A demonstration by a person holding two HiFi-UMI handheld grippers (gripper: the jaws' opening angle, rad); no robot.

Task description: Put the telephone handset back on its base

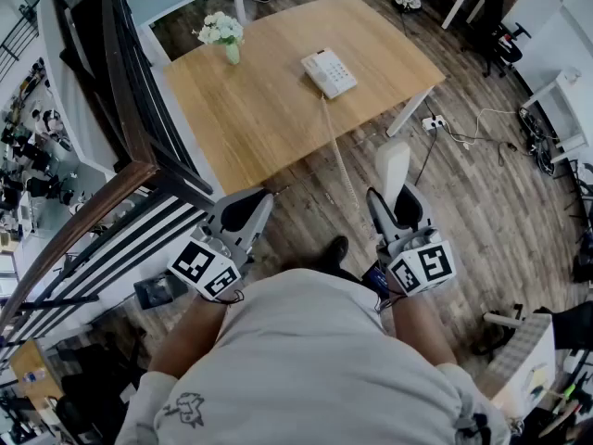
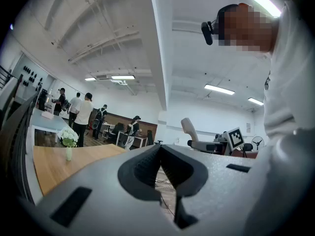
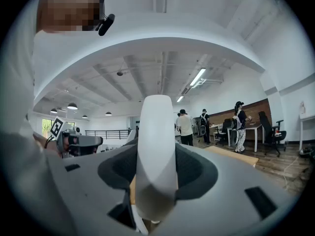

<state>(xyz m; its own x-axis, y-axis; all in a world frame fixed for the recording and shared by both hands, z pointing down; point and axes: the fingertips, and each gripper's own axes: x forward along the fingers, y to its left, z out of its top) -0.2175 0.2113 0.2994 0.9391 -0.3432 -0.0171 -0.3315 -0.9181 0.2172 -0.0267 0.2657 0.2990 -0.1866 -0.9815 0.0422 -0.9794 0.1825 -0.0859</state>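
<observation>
Wood-plank floor (image 1: 500, 202), light wooden table (image 1: 259, 109), black railing (image 1: 130, 91), ceiling strip lights (image 2: 219, 89)

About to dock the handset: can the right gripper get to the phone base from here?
Probably not yet. The right gripper holds the handset short of the table; the base sits far across it. Nothing blocks the path, so stepping closer should do.
</observation>
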